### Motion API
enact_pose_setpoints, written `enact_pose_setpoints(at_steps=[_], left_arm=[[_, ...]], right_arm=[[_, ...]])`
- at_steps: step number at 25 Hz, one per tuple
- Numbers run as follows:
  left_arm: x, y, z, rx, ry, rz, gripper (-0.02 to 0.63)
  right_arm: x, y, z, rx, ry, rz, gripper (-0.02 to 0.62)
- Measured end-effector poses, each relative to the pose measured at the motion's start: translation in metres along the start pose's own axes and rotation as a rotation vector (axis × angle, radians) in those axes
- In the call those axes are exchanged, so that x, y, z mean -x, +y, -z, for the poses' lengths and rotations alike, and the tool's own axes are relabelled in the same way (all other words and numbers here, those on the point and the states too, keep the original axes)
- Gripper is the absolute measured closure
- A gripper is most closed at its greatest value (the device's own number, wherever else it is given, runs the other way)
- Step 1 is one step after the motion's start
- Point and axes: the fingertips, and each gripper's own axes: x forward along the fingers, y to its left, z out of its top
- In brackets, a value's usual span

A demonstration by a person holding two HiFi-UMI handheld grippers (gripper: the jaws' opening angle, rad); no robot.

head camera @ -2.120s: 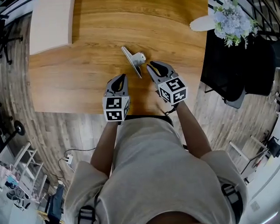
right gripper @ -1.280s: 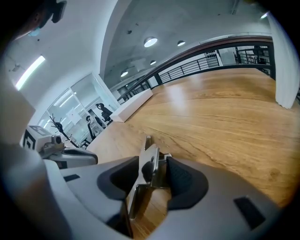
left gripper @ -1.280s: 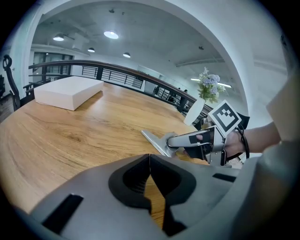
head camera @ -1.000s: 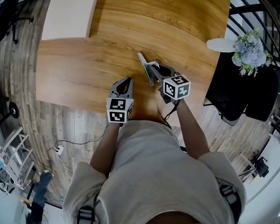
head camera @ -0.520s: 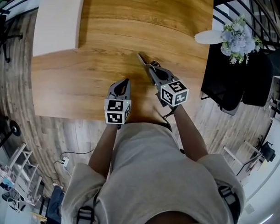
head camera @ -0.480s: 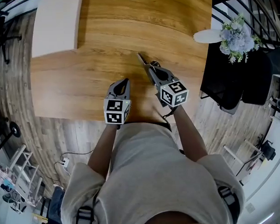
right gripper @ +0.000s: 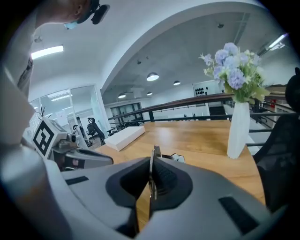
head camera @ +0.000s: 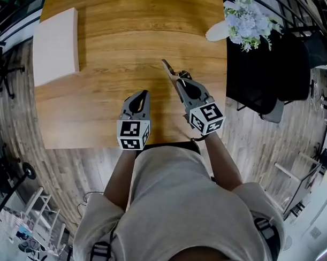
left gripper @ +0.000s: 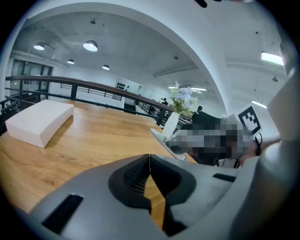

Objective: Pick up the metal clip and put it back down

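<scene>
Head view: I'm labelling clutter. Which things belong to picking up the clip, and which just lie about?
In the job: metal clip, right hand-held gripper shut on it, wooden table.
Not in it: white box, vase of flowers, left hand-held gripper, shut and empty.

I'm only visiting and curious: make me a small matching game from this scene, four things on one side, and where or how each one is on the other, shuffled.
Things
1. metal clip
2. white box
3. vase of flowers
4. left gripper

States
A. stands at the table's right edge
B. fingers shut, nothing between them
C. pinched in the right gripper's fingers
D. lies flat at the table's far left corner

Pairs: 1-C, 2-D, 3-A, 4-B
</scene>
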Motion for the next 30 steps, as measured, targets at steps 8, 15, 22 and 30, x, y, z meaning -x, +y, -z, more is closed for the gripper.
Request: enact_pose_setpoints(at_steps=[8,15,22,30], left_arm=[[0.002,-0.050,-0.060,-0.095,-0.114,0.003,0.581],[0.007,-0.106,-0.116,-0.162,-0.221,0.024,0.581],[0.027,-0.156,-0.165,-0.239,-0.349,0.039,0.581],[0.030,-0.186,-0.171,-0.270,-0.391,0.028,0.581]], right_arm=[[0.065,-0.022,-0.042,0.068,-0.128,0.044,0.566],[0.129,-0.037,-0.099,0.093,-0.294,0.080,0.566],[0.197,-0.033,-0.149,0.180,-0.458,0.108,0.566],[0.235,-0.043,-0.156,0.214,-0.515,0.099,0.566]])
